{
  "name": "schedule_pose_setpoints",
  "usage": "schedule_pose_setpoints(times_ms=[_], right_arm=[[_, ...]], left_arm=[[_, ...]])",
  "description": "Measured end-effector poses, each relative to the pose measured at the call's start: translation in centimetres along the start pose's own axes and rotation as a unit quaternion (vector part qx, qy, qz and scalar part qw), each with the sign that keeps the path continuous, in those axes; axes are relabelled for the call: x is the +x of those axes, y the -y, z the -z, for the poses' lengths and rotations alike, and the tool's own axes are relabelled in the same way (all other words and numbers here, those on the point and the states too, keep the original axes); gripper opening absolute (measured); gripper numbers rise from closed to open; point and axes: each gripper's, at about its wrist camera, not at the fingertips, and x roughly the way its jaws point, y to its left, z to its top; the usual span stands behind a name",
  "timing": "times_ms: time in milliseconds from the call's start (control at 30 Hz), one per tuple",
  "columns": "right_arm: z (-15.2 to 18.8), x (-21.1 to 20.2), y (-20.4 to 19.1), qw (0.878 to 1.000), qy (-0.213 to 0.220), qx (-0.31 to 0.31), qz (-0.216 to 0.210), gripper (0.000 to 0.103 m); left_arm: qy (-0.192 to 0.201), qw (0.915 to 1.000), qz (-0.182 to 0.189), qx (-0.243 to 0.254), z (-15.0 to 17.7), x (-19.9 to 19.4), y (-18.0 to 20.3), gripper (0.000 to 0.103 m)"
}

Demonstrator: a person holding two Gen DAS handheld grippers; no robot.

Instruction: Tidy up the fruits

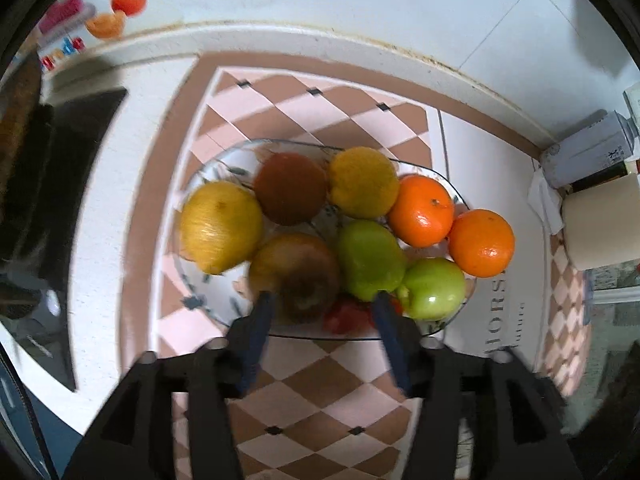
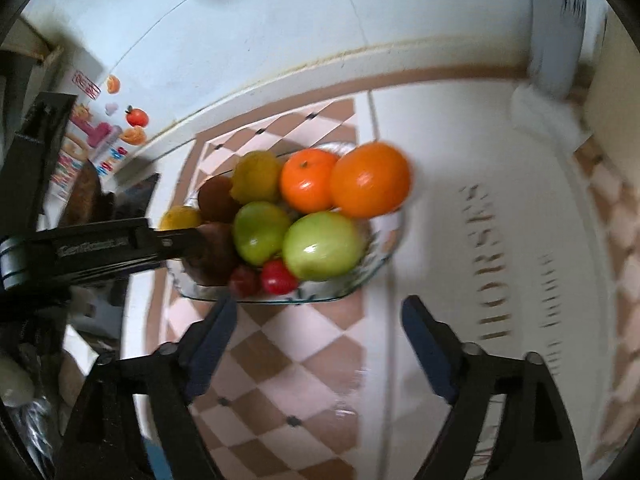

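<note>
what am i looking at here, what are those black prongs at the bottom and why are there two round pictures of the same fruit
No robot arm is here: a person holds a two-finger gripper in each hand, and each one carries a wide-angle camera looking along its fingers. That is why both pictures are round and show black prongs at the bottom.

One picture is from the left gripper, the other from the right gripper. Both look down at a glass dish on a checkered mat.

In the dish lie two oranges, two green apples, yellow fruit, brownish fruit and small red fruit.

Nothing is held. Both grippers are open; the left one's fingers reach over the dish, the right one's are empty, short of its rim.
</note>
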Motion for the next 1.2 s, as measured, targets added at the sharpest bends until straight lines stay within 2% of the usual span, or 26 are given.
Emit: schedule_pose_setpoints(times_ms=[33,67,200,267,567,1067,1200], right_arm=[[-0.1,-0.5,-0.1,1.0,0.001,-0.006,0.014,0.094],[-0.1,-0.8,0.0,1.0,0.002,-0.008,0.023,0.095],[-0.3,-2.4,-0.5,0.998,0.015,-0.015,0.053,0.098],[-0.3,-3.3,-0.8,0.998,0.024,-0.014,0.063,0.098],[1.3,-9.0,-2.7,0.995,0.063,-0.021,0.079,0.099],[8.2,-21.3,-6.1,0.986,0.139,-0.031,0.084,0.099],[10.1,-24.0,-6.6,0.985,0.147,-0.034,0.082,0.099]], left_arm=[[0.01,0.9999,-0.01,0.008,0.2,-0.5,-0.1,0.081],[0.02,0.9995,-0.02,0.016,0.5,-1.0,-0.1,0.089],[0.052,0.9954,-0.067,0.045,1.8,-2.8,-0.1,0.091],[0.064,0.9941,-0.073,0.05,2.4,-3.7,-0.4,0.096],[0.11,0.9895,-0.075,0.056,5.8,-8.9,-1.0,0.097],[0.194,0.9767,-0.056,0.072,14.4,-18.5,-1.7,0.097],[0.209,0.9739,-0.051,0.073,16.8,-20.7,-2.1,0.097]])
